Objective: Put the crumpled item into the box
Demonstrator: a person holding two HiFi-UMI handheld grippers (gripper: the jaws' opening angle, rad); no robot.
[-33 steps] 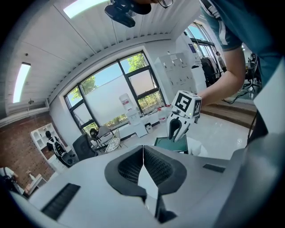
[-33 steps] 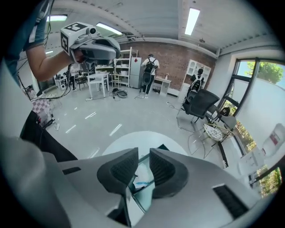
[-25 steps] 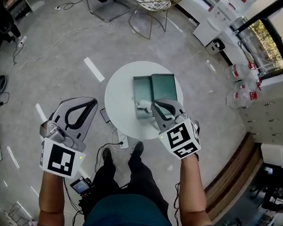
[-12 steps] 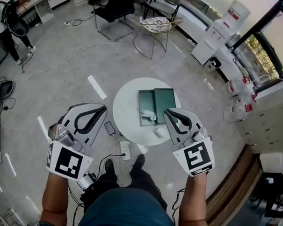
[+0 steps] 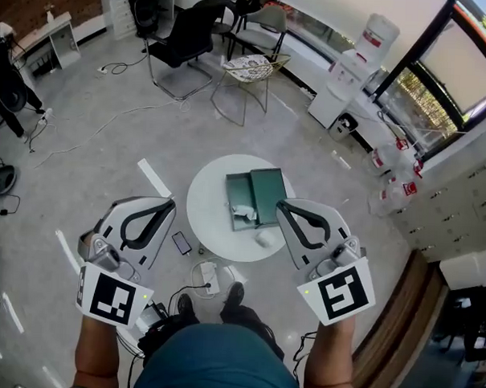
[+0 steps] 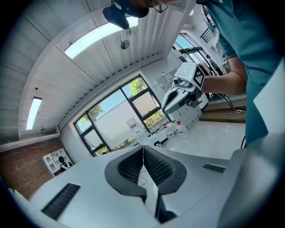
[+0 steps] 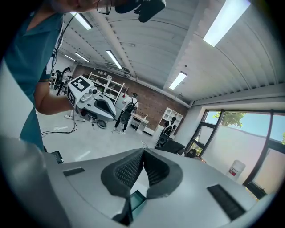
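- Left gripper (image 5: 169,203): I read its jaws pressed together, gripping nothing, held over the floor (image 5: 108,159) left of the table (image 5: 208,204)
- Right gripper (image 5: 282,205): jaws likewise pressed together, gripping nothing, tips at the table's right edge
- Crumpled item (image 5: 243,211) lies inside the open green box (image 5: 274,192), in its left half
- I note a white lump (image 5: 264,237) on the table just beside the box

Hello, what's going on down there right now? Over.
Left gripper and right gripper shut, empty, clear of table. Crumpled item inside box. White lump beside box, nothing blocking.
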